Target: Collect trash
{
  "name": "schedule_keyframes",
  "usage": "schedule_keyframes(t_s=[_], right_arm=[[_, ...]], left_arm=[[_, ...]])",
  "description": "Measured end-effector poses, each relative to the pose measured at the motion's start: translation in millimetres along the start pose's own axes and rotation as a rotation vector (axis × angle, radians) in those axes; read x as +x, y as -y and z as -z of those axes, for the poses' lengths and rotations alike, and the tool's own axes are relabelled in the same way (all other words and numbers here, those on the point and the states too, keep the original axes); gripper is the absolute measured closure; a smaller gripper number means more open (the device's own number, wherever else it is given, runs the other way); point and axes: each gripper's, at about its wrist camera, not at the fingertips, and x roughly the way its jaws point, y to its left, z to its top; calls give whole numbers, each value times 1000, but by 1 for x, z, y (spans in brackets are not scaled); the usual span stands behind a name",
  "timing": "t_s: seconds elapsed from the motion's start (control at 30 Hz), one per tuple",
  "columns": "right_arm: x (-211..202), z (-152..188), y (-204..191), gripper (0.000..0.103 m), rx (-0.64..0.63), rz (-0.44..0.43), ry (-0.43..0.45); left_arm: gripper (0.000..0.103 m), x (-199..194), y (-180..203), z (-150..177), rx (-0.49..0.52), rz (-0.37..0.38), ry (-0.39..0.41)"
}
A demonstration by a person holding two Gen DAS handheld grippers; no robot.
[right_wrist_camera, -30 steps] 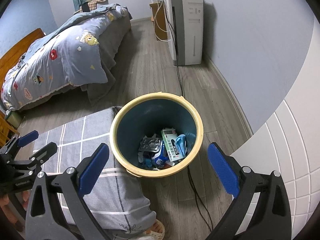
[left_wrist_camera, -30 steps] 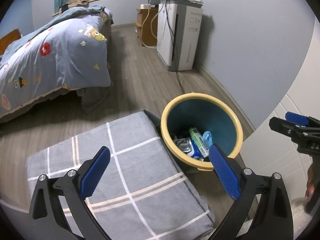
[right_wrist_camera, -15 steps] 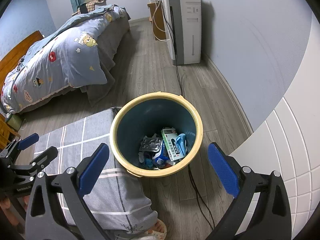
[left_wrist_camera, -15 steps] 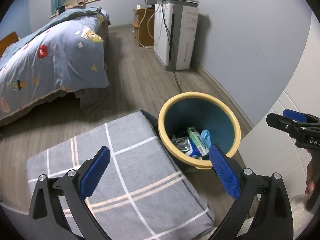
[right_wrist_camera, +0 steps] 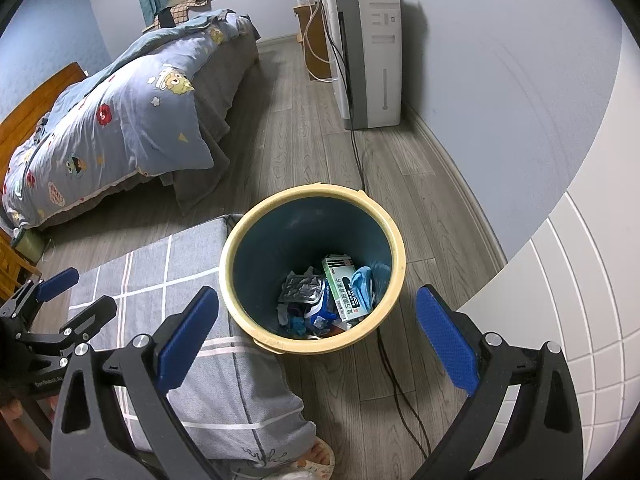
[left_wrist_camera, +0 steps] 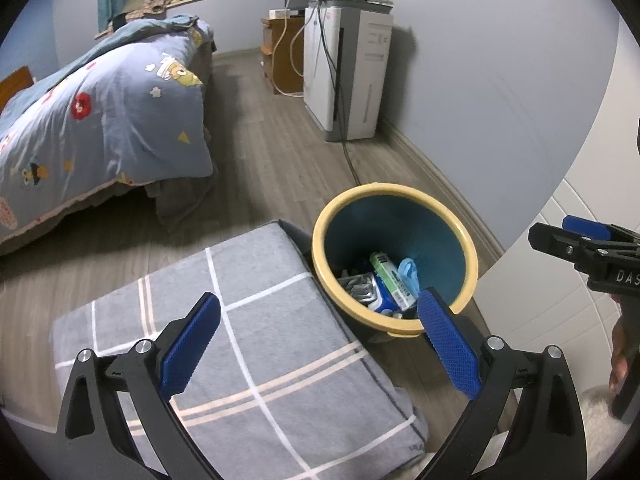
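A trash bin with a yellow rim (left_wrist_camera: 390, 326) (right_wrist_camera: 236, 312) and blue inside stands on the wood floor. It holds trash: a green-and-white box (right_wrist_camera: 345, 289) (left_wrist_camera: 390, 278), a blue wrapper (right_wrist_camera: 362, 284) and grey crumpled packaging (right_wrist_camera: 300, 290). My left gripper (left_wrist_camera: 320, 340) is open and empty above the grey checked cushion (left_wrist_camera: 240, 360), just left of the bin. My right gripper (right_wrist_camera: 316, 340) is open and empty above the bin's near rim. Each gripper shows in the other's view, the right one (left_wrist_camera: 576, 236) and the left one (right_wrist_camera: 68, 300).
A bed with a blue cartoon quilt (right_wrist_camera: 120, 120) lies to the left. A white air purifier (right_wrist_camera: 368, 60) stands by the grey wall, its black cable (right_wrist_camera: 394, 380) running past the bin. A white tiled surface (right_wrist_camera: 580, 300) is at the right. A slippered foot (right_wrist_camera: 316, 456) shows below.
Both grippers stay open and empty and have drifted slightly back from the bin. Nothing else moved.
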Motion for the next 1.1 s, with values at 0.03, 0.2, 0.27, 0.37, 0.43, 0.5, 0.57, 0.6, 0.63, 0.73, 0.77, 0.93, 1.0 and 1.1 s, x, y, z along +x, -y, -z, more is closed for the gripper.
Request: schedule_keyframes(t_s=[0.03,0.2,0.27,0.37,0.43,0.5,0.57,0.6,0.63,0.73,0.77,0.93,1.0,1.1], right_arm=[[0,1,0,6,0,1,-1],[0,2,-1,6,6,4,-5],[1,1,-1,6,6,4,-7],[1,2,-3,6,7,6,-8],[2,1,-3,6,7,6,-12],[2,1,-3,6,7,6,-11],[2,1,-4,6,8,6,-15],[2,1,-4,6,9,6,-12],[1,1,-4,6,9,6,-12],[1,1,-4,6,9,6,-11],[1,1,-4,6,9,6,-10],[3,2,-3,6,13,6,-11],[2,2,-3,6,12,5,-12],[3,2,-3,6,12,5,-13]], left_arm=[[5,0,0,0,1,1,0],[5,-1,2,0,9,2,1],[5,-1,2,0,10,1,2],[5,-1,2,-1,9,3,2],[5,-1,3,-1,12,0,2],[5,-1,3,-1,13,0,2],[5,-1,3,-1,16,-2,3],[5,-1,2,0,16,-1,2],[5,-1,2,0,15,1,2],[5,-2,2,0,17,0,3],[5,-2,2,-1,19,-2,3],[5,-1,3,0,19,-2,2],[5,-1,3,0,26,0,2],[5,-4,3,1,40,1,9]])
